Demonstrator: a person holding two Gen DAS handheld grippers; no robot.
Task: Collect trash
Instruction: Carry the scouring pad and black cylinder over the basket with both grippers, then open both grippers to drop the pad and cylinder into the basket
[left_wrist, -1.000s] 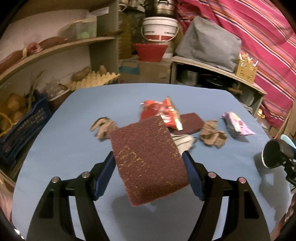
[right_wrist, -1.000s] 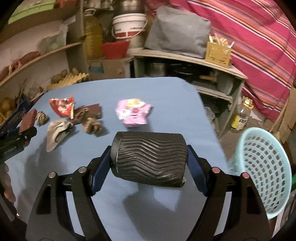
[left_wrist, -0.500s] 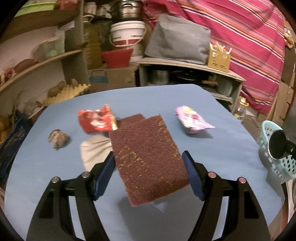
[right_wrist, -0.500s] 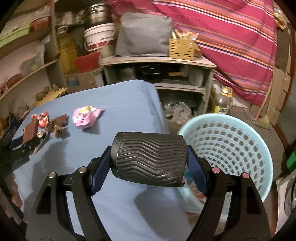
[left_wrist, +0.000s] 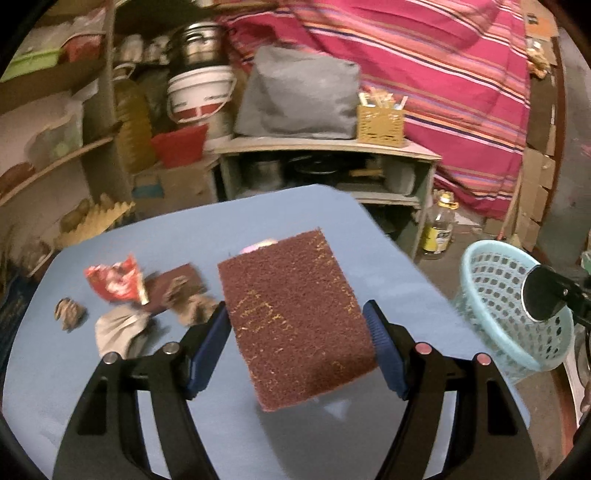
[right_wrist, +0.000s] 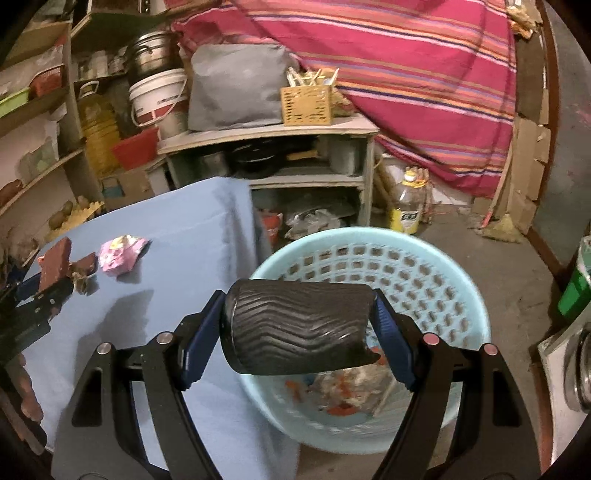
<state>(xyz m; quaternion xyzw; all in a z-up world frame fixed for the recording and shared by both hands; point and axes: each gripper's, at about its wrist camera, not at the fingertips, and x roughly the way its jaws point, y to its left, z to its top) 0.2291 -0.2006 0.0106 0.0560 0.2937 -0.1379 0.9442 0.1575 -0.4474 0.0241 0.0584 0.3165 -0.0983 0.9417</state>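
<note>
My left gripper (left_wrist: 297, 338) has its blue pads clamped on both side edges of a maroon scouring pad (left_wrist: 295, 317), jaws spread wide around it, the pad tilted up over the blue table (left_wrist: 258, 218). My right gripper (right_wrist: 301, 328) is squeezing a black ribbed roll (right_wrist: 295, 326) end to end, jaws just as wide, and that roll hangs right above the near rim of the light blue basket (right_wrist: 461, 280).

Everything else I place off that basket. Inside it, at the bottom, there's red and pale litter (right_wrist: 340, 391). The table stands just beside it, on the left in the right-wrist view, cloth edge almost brushing the rim. Well away from the basket, out on the table, lie a pink wrapper (right_wrist: 120, 254), a red wrapper (left_wrist: 114, 282), a dark brown flat piece (left_wrist: 173, 280), crumpled brown paper (left_wrist: 192, 302), a grey scrap (left_wrist: 118, 328) and a small brown wad (left_wrist: 68, 312). On the floor beyond the basket stands a plastic bottle (right_wrist: 408, 206) with a yellow label.
</note>
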